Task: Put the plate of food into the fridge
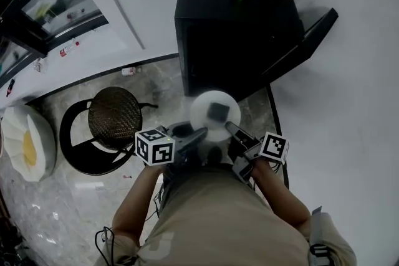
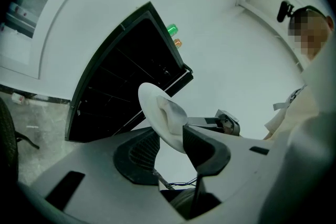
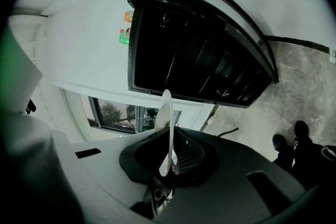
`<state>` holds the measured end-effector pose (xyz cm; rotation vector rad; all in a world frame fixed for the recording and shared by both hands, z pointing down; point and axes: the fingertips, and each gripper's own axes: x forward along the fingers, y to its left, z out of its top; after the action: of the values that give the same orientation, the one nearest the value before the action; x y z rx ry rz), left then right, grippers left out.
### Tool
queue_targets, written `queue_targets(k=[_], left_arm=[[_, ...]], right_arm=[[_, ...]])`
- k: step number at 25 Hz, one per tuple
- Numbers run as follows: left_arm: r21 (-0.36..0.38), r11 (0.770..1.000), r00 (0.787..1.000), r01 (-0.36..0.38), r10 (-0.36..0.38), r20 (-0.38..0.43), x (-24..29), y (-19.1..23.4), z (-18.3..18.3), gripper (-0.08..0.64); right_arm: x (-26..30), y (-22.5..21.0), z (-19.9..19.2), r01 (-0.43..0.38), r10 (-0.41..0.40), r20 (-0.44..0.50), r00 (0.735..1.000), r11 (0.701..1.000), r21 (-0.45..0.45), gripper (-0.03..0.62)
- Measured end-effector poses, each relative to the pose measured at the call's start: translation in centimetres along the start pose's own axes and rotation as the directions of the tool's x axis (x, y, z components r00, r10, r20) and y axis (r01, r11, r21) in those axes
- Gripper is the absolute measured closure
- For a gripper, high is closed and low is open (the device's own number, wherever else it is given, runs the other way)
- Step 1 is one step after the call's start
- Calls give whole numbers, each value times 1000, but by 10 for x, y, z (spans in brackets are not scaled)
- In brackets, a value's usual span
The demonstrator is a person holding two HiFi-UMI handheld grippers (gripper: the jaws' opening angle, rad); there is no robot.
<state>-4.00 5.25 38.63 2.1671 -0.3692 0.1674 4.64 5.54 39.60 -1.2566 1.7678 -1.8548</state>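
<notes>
While before the fridge [image 1: 237, 34], plate [image 1: 199, 116] level.

Smooth white plate [image 1: 199, 110], matt black fridge [image 1: 237, 15], woven stool seat [image 1: 115, 115]

Left gripper [image 1: 201, 133]: held out ahead of the torso [image 1: 212, 221], angled inward towards its partner, its marker cube [image 1: 154, 146] facing up.
Left jaws: partly apart with the rim of a white plate [image 1: 202, 106] between them; one jaw lies against it, and contact at the other is not clear.
Right gripper [image 1: 230, 128]: level with the left and just beside it, angled inward.
Right jaws: nearly together, clamped on the plate's thin edge.
Left forearm [image 1: 134, 196]: bare, reaching forward from the left side of the body.
Right forearm [image 1: 283, 193]: bare, reaching forward from the right side, so the two arms converge.
</notes>
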Motion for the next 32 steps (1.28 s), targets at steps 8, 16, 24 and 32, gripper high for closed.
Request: queue_targets(k=[8, 16, 24, 32], left_arm=[[-48, 999, 1000, 26, -27, -8, -10, 11, -1, 434], [-140, 989, 999, 37, -40, -14, -16, 23, -7, 457], [-227, 972, 998, 60, -63, -8, -14, 32, -6, 478], [-304, 951, 997, 58, -68, -20, 4, 36, -8, 491]], right_arm=[[10, 1, -10, 22, -22, 17, 1000, 1000, 1, 560], [20, 0, -18, 32, -32, 32, 999, 999, -15, 560], [25, 1, -15, 51, -49, 34, 998, 997, -57, 560], [24, -12, -2, 61, -60, 22, 998, 996, -57, 560]])
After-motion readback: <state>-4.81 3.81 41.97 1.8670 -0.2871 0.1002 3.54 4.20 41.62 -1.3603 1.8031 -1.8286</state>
